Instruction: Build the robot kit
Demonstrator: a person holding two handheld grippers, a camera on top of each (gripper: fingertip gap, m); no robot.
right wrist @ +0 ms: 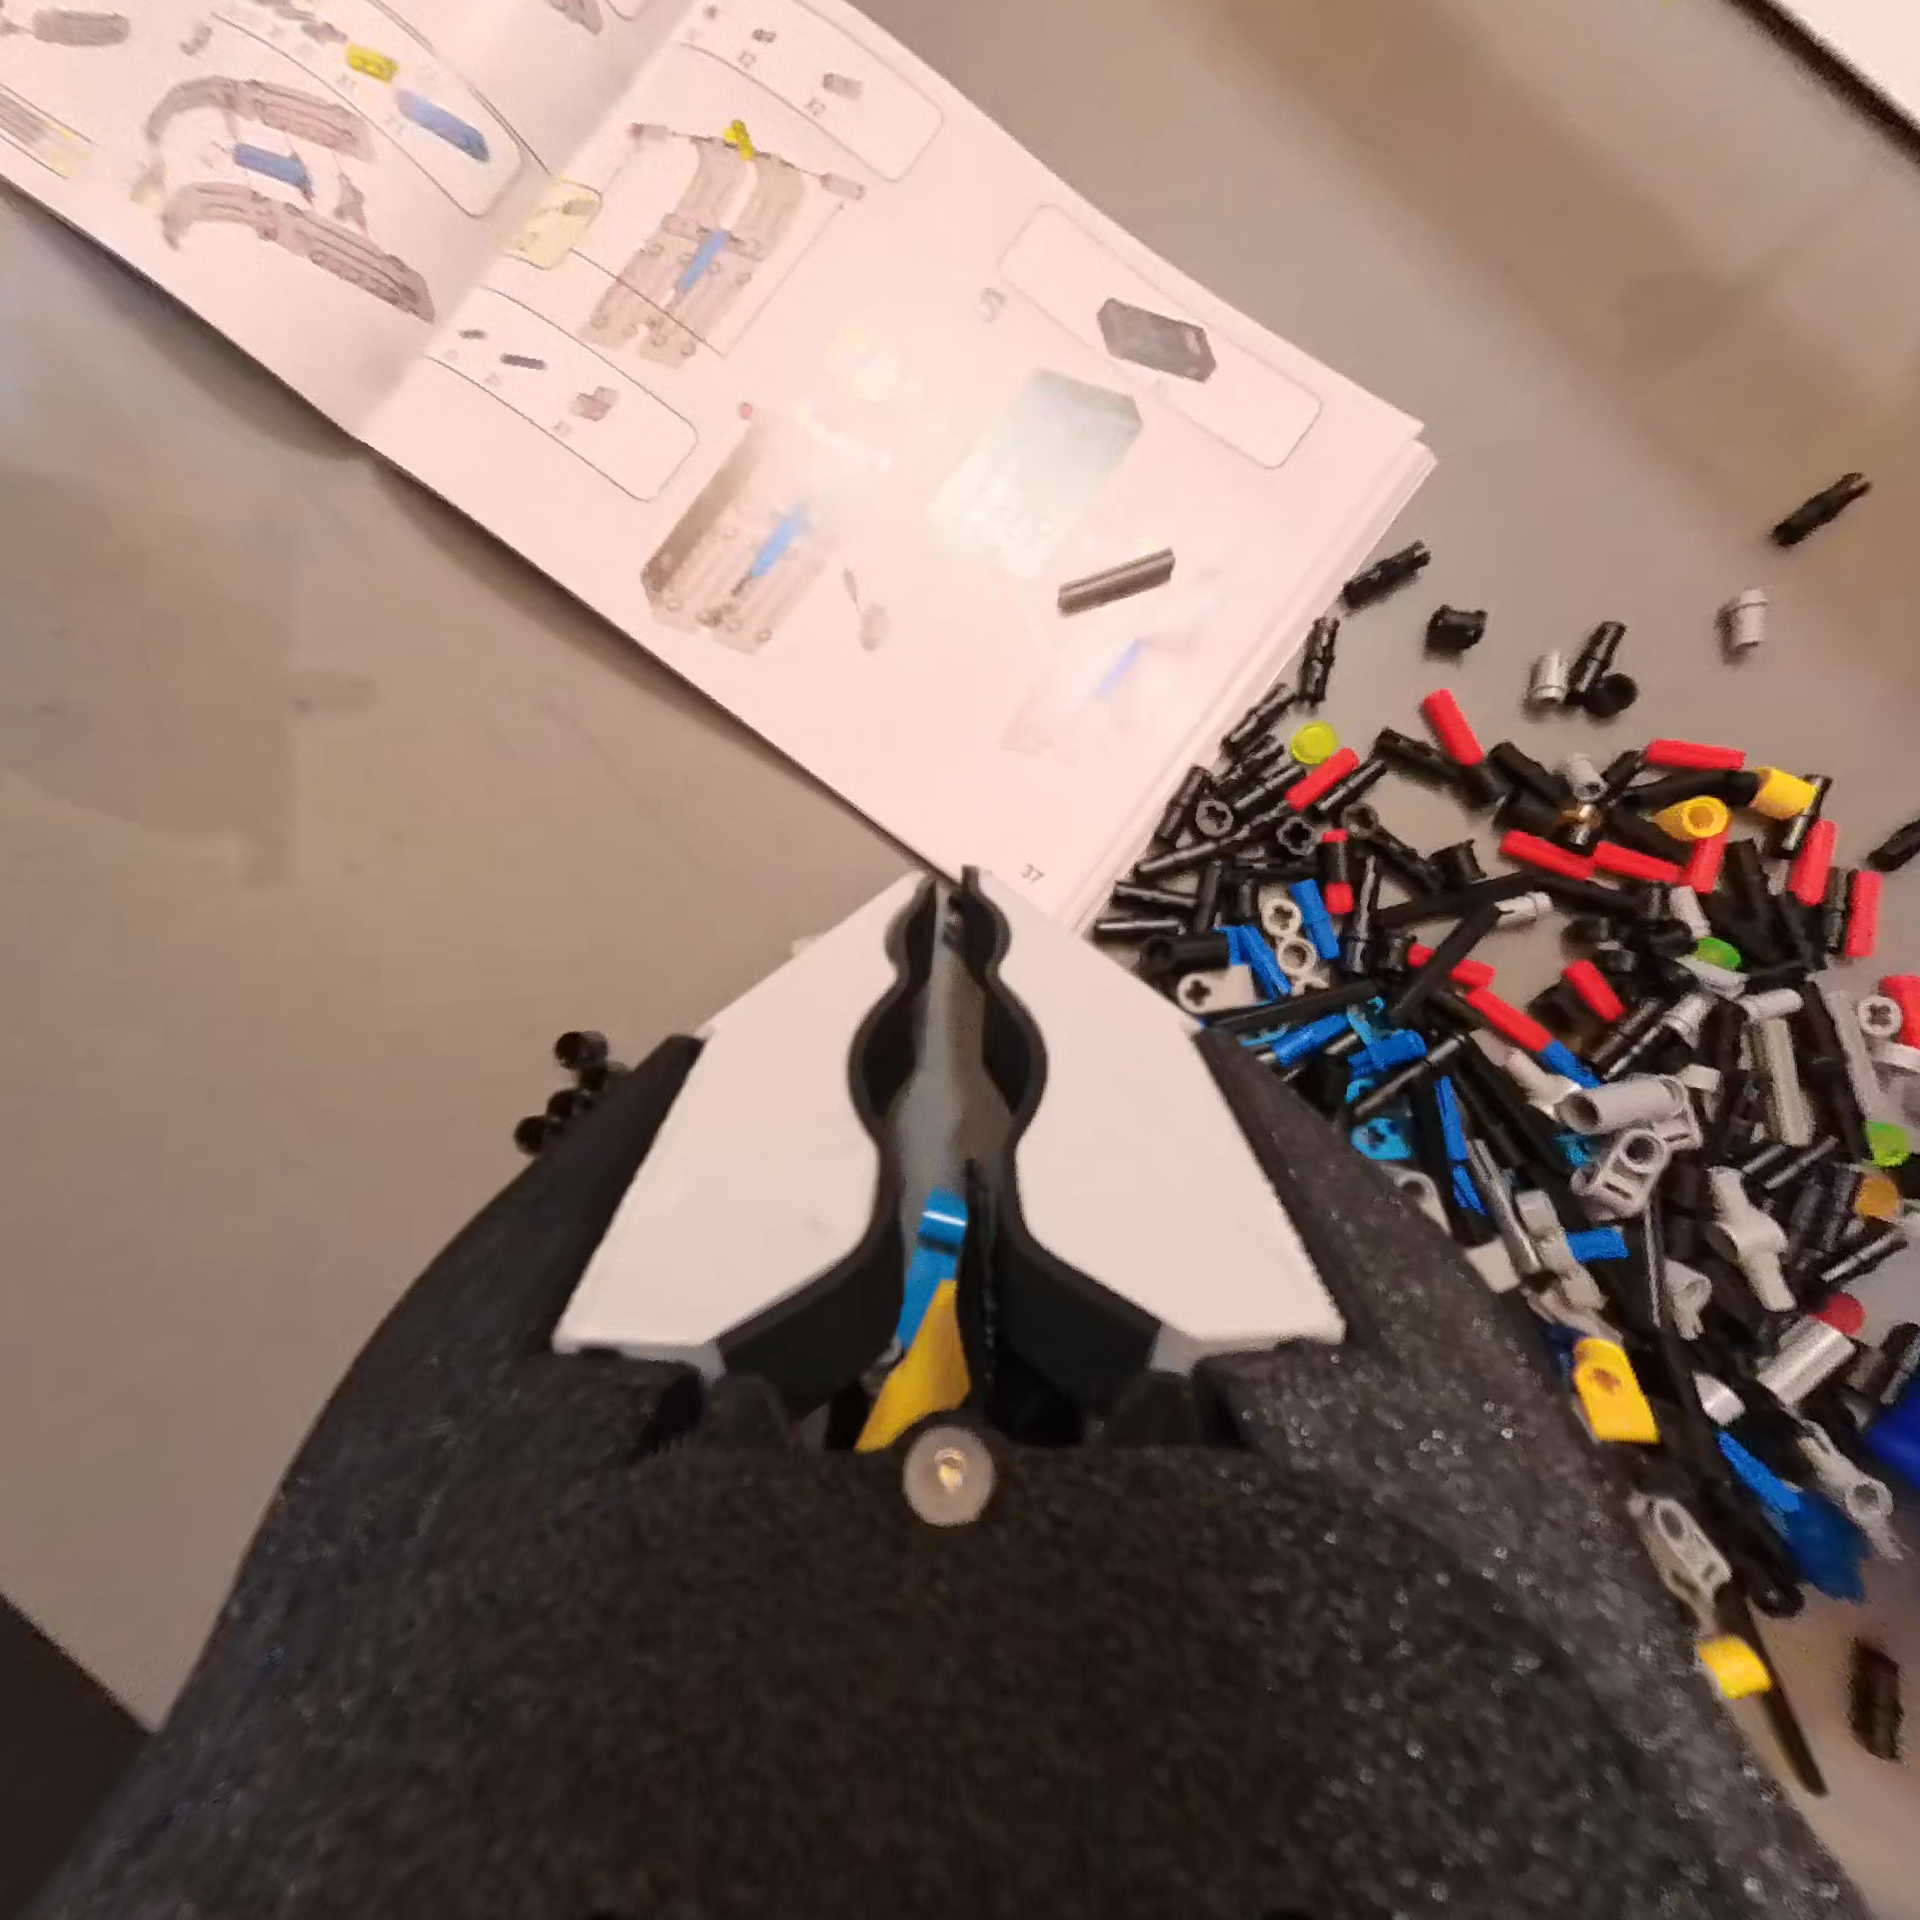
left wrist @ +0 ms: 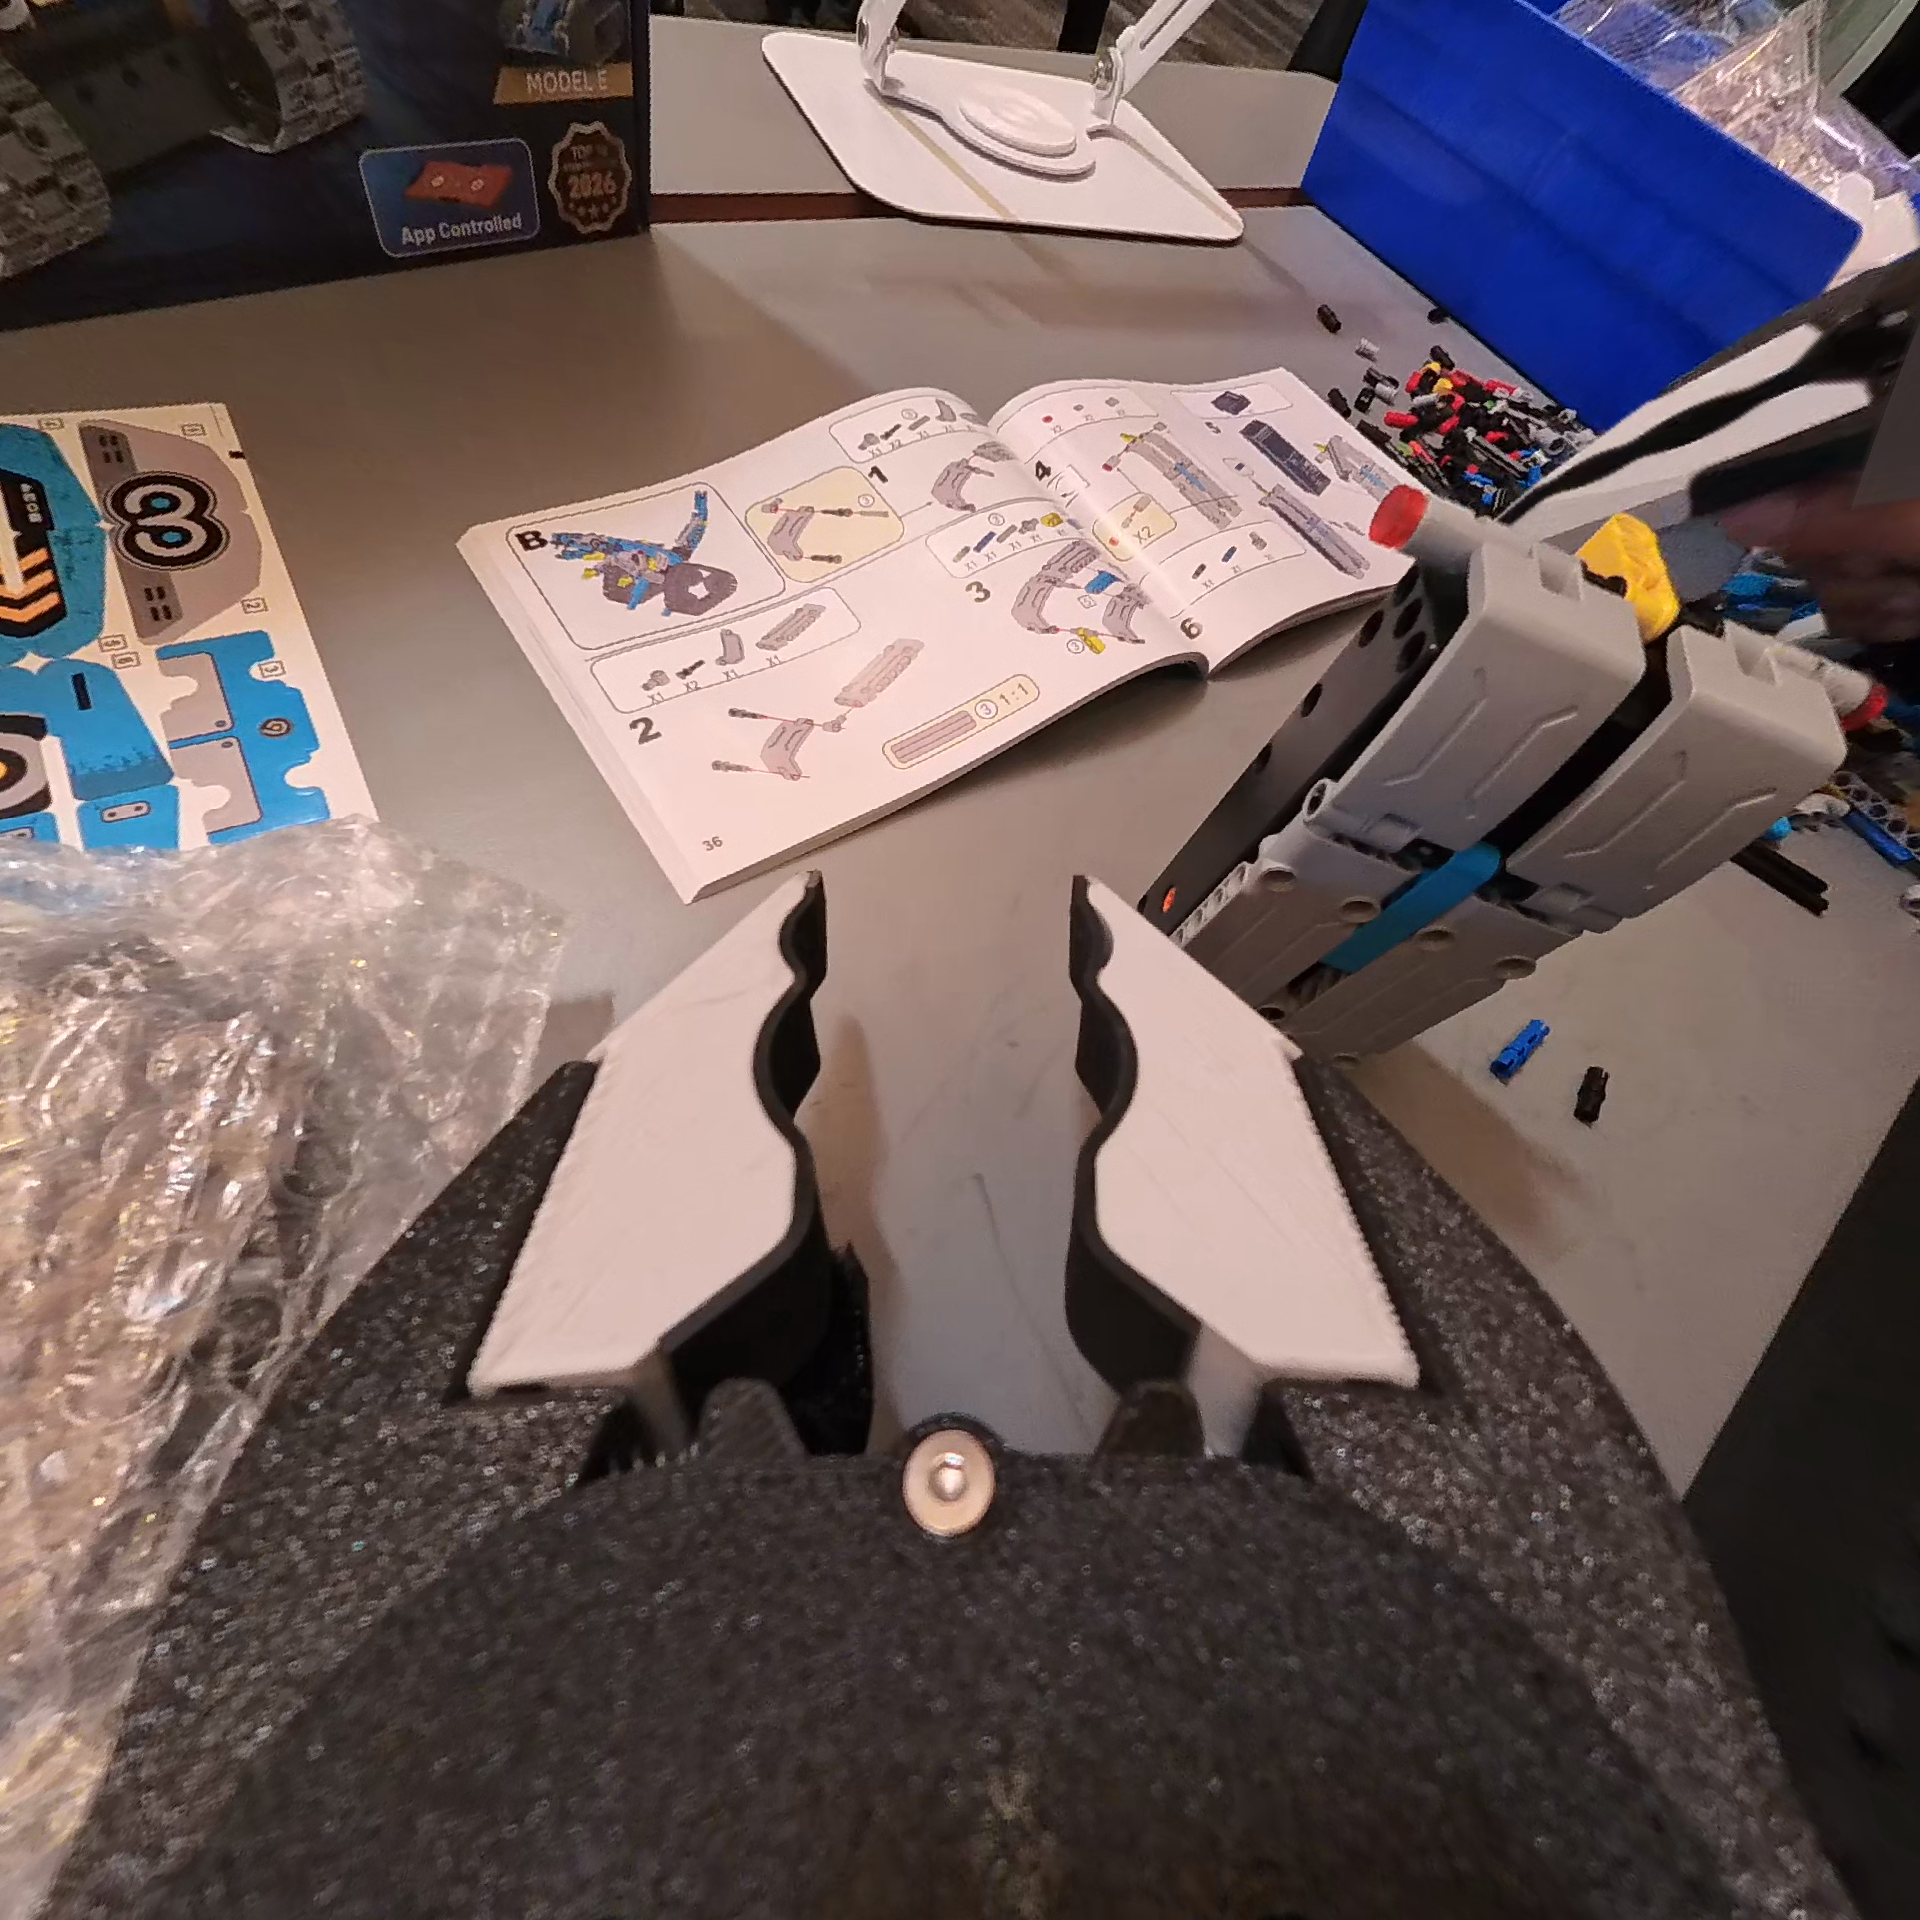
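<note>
My left gripper is open and empty, just above the grey table at the near edge of an open instruction booklet. To its right a grey brick model with black, blue and yellow parts stands tilted on the table. My right gripper is shut. Grey, blue and yellow parts of the model show between its fingers, and a thin black part sticks out at the tips. In the left wrist view it sits at the model's top end, by a red-tipped axle.
A pile of small black, red, blue and grey parts lies right of the booklet. A sticker sheet, crumpled clear plastic, the dark kit box, a white stand and a blue bin ring the table. Loose blue and black pins lie near the model. The grippers' ends are close to 30 cm from one another. My right tips are about 25 cm from the red-tipped axle, my left tips only 7 cm.
</note>
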